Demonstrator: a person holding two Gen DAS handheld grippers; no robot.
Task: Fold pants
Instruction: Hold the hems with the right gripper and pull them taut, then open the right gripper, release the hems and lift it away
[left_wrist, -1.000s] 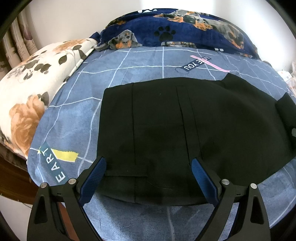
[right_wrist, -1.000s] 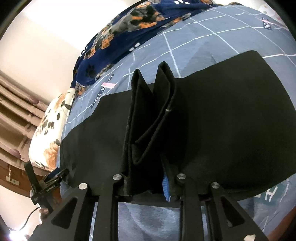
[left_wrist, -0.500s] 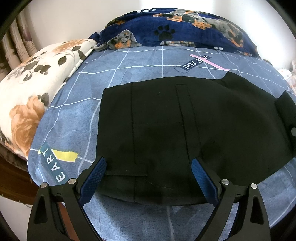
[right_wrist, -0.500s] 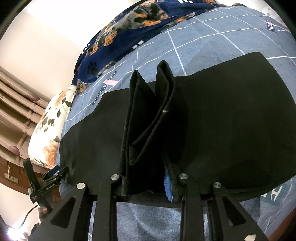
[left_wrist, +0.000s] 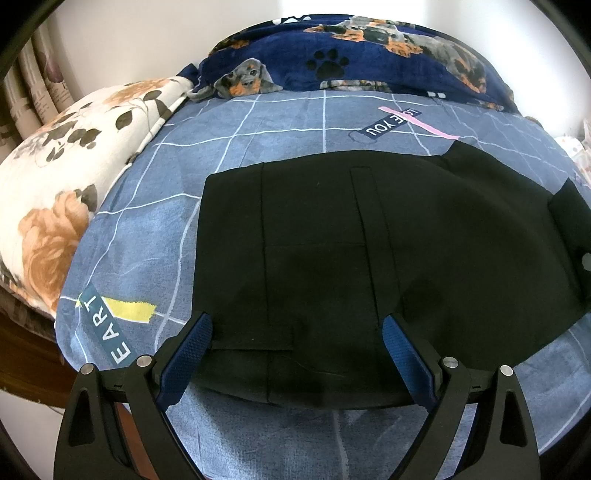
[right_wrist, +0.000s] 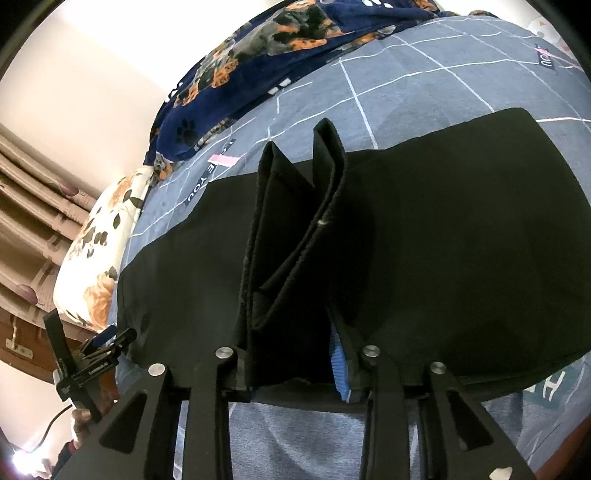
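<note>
Black pants (left_wrist: 351, 251) lie flat across a blue grid-pattern bed sheet (left_wrist: 258, 133). My left gripper (left_wrist: 297, 332) is open, its blue fingers (left_wrist: 192, 343) spread just above the near edge of the pants, holding nothing. My right gripper (right_wrist: 295, 328) is shut on a bunched fold of the pants (right_wrist: 291, 236), which stands up between its fingers above the rest of the pants (right_wrist: 461, 240). The left gripper also shows at the lower left of the right wrist view (right_wrist: 92, 362).
A floral pillow (left_wrist: 55, 184) lies at the left edge of the bed. A dark blue dog-print blanket (left_wrist: 351, 62) is heaped along the far side by the wall. Curtains (right_wrist: 33, 221) hang at the left. The bed's wooden edge (left_wrist: 26, 354) lies below left.
The right gripper has moved slightly with the pinched fold still in it. The left gripper has barely moved and stays open.
</note>
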